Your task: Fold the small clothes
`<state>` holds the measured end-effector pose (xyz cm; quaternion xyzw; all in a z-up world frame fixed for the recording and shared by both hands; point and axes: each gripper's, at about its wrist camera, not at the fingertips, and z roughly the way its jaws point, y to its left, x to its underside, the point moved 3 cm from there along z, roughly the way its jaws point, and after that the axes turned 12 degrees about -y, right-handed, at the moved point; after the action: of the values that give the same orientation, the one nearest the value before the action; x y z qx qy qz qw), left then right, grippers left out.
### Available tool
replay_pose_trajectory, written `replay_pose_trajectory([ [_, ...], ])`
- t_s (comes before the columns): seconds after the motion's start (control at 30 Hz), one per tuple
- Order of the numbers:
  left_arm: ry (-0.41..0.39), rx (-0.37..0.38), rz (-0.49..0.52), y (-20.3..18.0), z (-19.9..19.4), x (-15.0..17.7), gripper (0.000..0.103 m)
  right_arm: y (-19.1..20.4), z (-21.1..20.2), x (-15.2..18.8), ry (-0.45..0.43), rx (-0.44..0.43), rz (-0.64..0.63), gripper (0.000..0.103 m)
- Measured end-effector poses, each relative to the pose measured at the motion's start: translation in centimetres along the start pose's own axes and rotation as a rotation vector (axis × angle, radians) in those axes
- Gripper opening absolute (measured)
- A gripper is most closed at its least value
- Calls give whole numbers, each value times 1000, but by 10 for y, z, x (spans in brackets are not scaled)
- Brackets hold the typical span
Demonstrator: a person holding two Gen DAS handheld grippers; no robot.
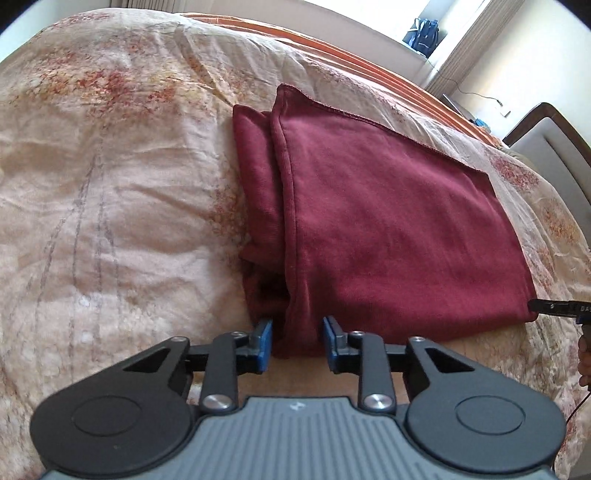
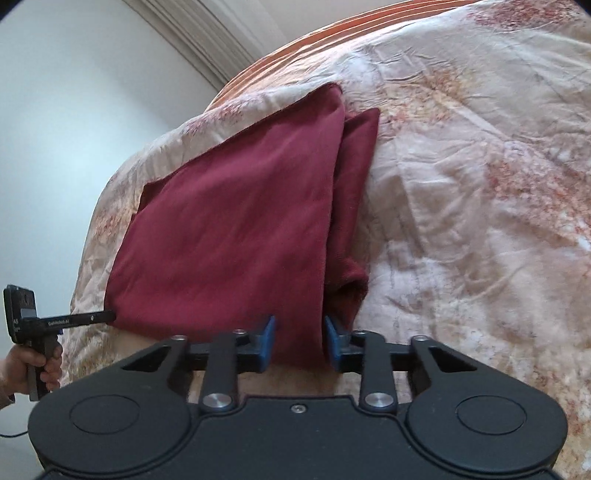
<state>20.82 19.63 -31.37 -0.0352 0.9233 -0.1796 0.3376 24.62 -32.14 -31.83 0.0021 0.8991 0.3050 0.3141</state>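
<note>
A dark red garment (image 1: 388, 221) lies folded flat on the bed, with a narrower folded layer showing along its left side. In the left wrist view my left gripper (image 1: 298, 339) is shut on the garment's near edge, and cloth fills the gap between the blue pads (image 1: 264, 339). In the right wrist view the garment (image 2: 229, 229) has my right gripper (image 2: 300, 341) shut on its near edge the same way, beside a bunched layer on the right. Each view shows the other gripper's tip at a near corner: the right gripper (image 1: 533, 306) and the left gripper (image 2: 109, 316).
A floral cream quilt (image 1: 110, 184) covers the bed and spreads wide around the garment. An orange striped sheet (image 1: 369, 62) runs along the far edge. A padded headboard (image 1: 554, 140) stands at the right, and a blue backpack (image 1: 423, 33) by the window. A hand (image 2: 26, 365) grips the left gripper's handle.
</note>
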Motion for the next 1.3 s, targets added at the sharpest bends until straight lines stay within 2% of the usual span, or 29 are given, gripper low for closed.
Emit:
replay_pose_trajectory([
  [0.03,1,1,1,-1,0,-1,29,0,2,0,3,4,-6,25],
  [0.1,4,0,13,-2,0,-1,26,1,4,0,11,8,-9,17],
  [0.23,12,-8,39,-4,-2,-2,21,-1,4,-1,21,2,7,11],
  [0.37,29,-9,61,-6,-3,-1,17,-2,-1,-4,33,-2,6,10],
  [0.6,44,-7,68,-4,-2,-2,16,-1,-6,-5,54,-5,-3,9],
  [0.8,55,3,57,0,-7,-3,12,-6,-14,-9,60,-41,51,8],
  [0.97,96,-40,53,7,4,6,12,-12,-6,-3,78,2,59,8],
  [1.07,97,-57,57,4,7,8,15,-9,0,1,94,31,28,18],
  [1.13,99,-65,58,5,5,7,22,-10,-4,1,95,35,30,28],
  [1.17,103,-73,54,6,2,6,33,-11,-8,0,94,50,28,41],
  [1.2,108,-80,48,7,-2,5,38,-11,-13,-1,85,67,16,47],
  [1.3,46,-52,45,0,-23,-7,39,1,-33,-11,13,101,-56,47],
])
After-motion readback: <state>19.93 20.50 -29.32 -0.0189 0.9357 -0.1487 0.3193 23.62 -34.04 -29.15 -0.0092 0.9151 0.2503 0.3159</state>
